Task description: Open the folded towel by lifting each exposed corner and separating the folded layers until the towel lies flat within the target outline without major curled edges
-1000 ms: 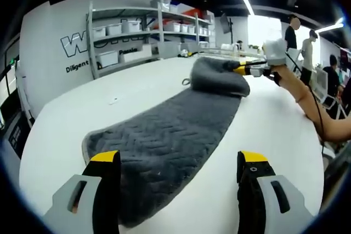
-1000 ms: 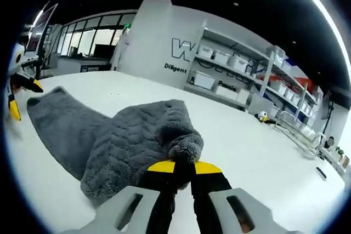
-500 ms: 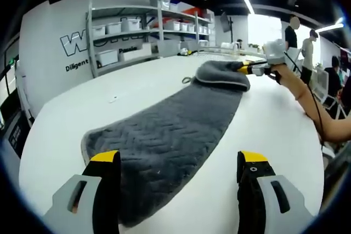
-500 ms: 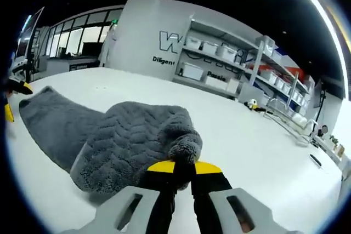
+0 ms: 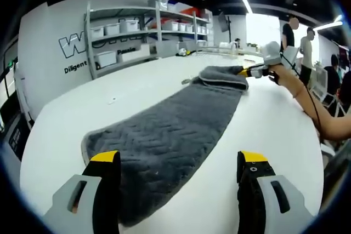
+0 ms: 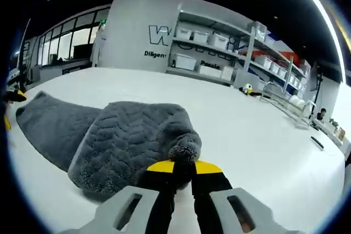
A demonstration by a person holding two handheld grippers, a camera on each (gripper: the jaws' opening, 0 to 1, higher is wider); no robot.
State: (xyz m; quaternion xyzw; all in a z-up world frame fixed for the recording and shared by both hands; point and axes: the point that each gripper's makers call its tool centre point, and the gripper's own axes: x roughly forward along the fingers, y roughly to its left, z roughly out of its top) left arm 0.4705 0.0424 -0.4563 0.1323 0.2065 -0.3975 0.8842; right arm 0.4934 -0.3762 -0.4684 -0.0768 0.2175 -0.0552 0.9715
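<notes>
The grey towel (image 5: 175, 130) is lying lengthwise on the white counter (image 5: 274, 130), its long axis running away from the left gripper (image 5: 178, 163) — jaws standing wide — toward the right gripper (image 6: 176, 167), whose jaws are pinching a folded-over far corner. Wall lettering is reading "Diligen…" beside shelving (image 5: 137, 31). Bare counter is flanking both long edges.

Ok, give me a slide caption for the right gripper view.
Right gripper pinches a corner of the grey towel, its folded layer draped over the white table.
</notes>
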